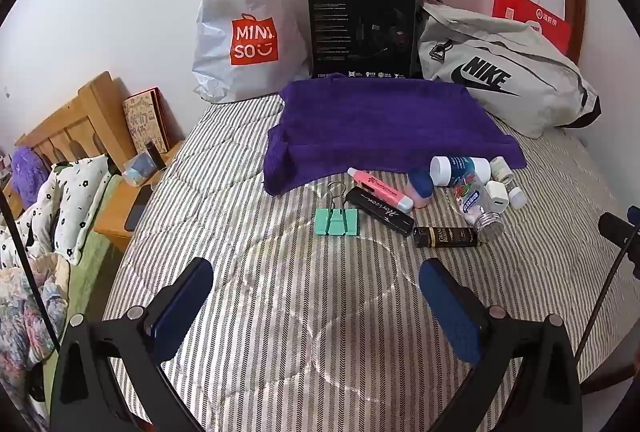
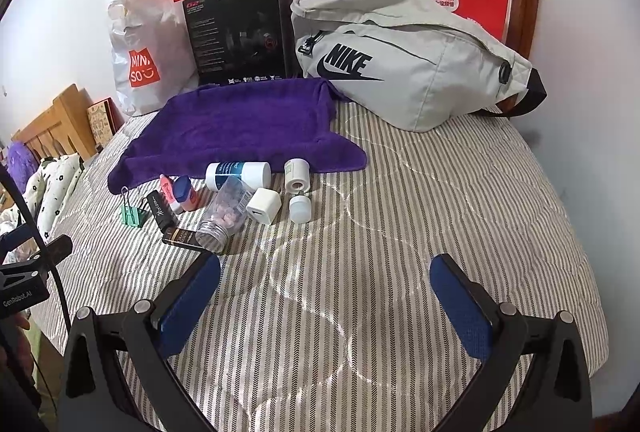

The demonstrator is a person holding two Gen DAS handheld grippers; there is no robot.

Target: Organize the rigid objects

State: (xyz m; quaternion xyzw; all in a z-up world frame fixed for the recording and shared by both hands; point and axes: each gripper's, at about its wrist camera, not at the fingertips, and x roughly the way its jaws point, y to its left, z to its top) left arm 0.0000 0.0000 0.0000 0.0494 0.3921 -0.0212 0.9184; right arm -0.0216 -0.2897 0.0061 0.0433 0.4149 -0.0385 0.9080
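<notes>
Both grippers — left [image 1: 316, 288] and right [image 2: 325, 286] — gaped wide, holding nothing. On the striped bed [image 2: 440, 232] before one purple towel [image 1: 384, 119] lay one binder clip [image 1: 336, 222], one charger cube [image 2: 263, 206], one pill jar [image 2: 224, 216] — clustered.

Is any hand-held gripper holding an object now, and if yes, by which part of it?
Nothing is held. The left hand-held gripper and the right hand-held gripper both stand wide open above the striped bed cover, with only bare cover between their pads.

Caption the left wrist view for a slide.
Open left gripper hovers over striped bed before small items and purple towel.
</notes>
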